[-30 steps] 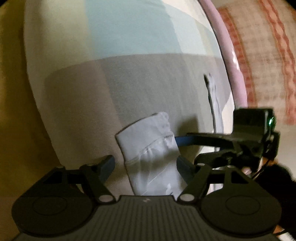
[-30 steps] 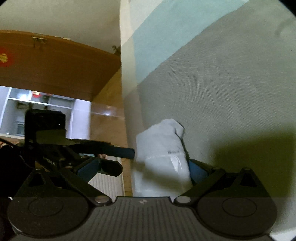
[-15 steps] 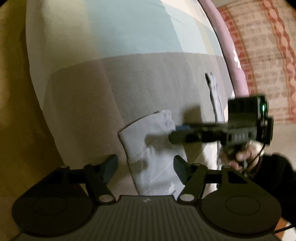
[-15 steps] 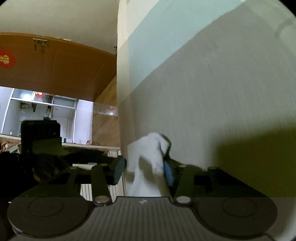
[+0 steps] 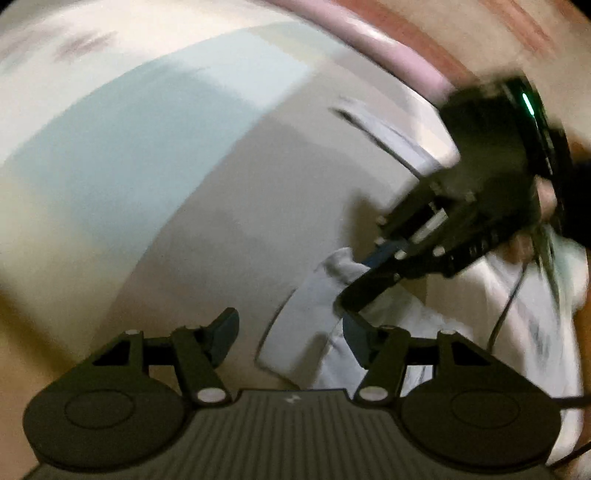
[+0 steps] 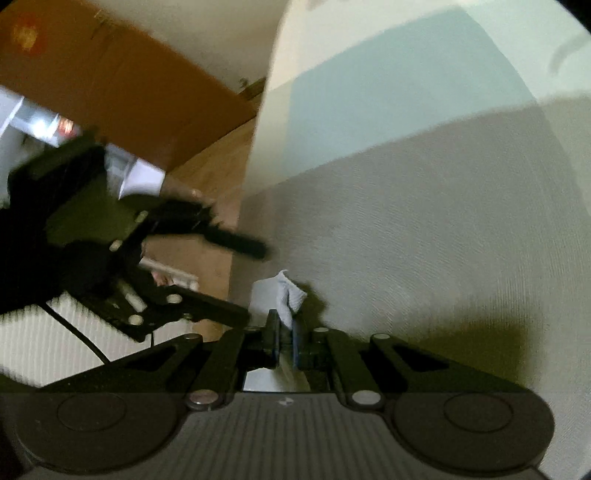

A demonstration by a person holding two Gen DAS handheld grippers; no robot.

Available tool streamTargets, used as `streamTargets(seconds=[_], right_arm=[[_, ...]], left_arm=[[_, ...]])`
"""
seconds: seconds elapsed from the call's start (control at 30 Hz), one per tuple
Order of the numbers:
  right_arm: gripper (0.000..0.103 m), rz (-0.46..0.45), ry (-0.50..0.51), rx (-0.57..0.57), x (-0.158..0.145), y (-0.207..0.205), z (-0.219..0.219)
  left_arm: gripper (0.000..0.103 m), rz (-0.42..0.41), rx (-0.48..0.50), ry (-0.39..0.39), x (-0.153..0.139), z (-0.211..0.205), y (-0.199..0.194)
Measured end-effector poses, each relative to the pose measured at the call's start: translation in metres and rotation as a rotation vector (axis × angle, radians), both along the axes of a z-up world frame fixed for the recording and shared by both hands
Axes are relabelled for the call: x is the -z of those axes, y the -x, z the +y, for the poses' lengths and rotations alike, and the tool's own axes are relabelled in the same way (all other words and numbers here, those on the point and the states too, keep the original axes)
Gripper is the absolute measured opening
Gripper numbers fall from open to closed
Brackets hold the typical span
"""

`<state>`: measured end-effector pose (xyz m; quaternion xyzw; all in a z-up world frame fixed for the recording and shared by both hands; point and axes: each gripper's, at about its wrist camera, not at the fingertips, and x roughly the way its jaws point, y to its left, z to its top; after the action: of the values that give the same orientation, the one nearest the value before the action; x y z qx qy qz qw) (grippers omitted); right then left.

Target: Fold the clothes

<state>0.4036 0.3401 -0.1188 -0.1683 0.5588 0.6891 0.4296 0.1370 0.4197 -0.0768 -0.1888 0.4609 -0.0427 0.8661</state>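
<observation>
A small pale grey-white garment [image 5: 306, 306] lies on the bed cover [image 5: 221, 221], which has grey, light blue and cream blocks. My right gripper [image 6: 284, 332] is shut on the garment's upper end [image 6: 288, 291], and the bunched cloth sticks up above its pads. In the left wrist view, the right gripper [image 5: 365, 273] reaches in from the right onto the cloth. My left gripper [image 5: 288, 328] has its jaws apart and closing. The garment's lower part lies between them, near the right finger, and the pads do not press it. The view is blurred.
A pink bed edge [image 5: 369, 40] and a red-patterned woven mat [image 5: 480, 22] run along the far side. In the right wrist view, a brown wooden door [image 6: 129, 92] and wooden floor [image 6: 207, 177] lie beyond the bed's left edge. A white ribbed panel [image 6: 55, 332] stands low left.
The right gripper went from wide open around the garment to shut on its upper end and lifted a little. The left gripper rolled, rose and narrowed slightly.
</observation>
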Motion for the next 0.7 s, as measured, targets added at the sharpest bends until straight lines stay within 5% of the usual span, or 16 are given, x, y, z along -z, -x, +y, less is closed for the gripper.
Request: streamTargets(seconds=[0.2, 0.33, 0.43, 0.5, 0.63, 0.7], right_arm=[[0.008, -0.150, -0.044, -0.145, -0.013, 0.019, 0.007], [0.008, -0.182, -0.072, -0.207, -0.021, 0.028, 0.006], [0.008, -0.204, -0.093, -0.214, -0.028, 0.028, 0.005], [0.013, -0.224, -0.098, -0.187, -0.031, 0.025, 0.003], [0.031, -0.260, -0.072, -0.058, -0.038, 0.013, -0.007], [0.034, -0.265, -0.052, 0.014, -0.041, 0.005, -0.020]], left_arm=[[0.061, -0.058, 0.501, -0.138, 0.000, -0.017, -0.040], [0.061, -0.056, 0.658, -0.121, 0.003, -0.015, -0.055], [0.054, -0.024, 0.638, -0.019, 0.004, -0.002, -0.063], [0.030, 0.015, 0.616, 0.057, 0.007, 0.006, -0.065], [0.027, 0.038, 0.549, 0.124, 0.011, 0.017, -0.063], [0.015, 0.056, 0.517, 0.116, 0.010, 0.019, -0.063]])
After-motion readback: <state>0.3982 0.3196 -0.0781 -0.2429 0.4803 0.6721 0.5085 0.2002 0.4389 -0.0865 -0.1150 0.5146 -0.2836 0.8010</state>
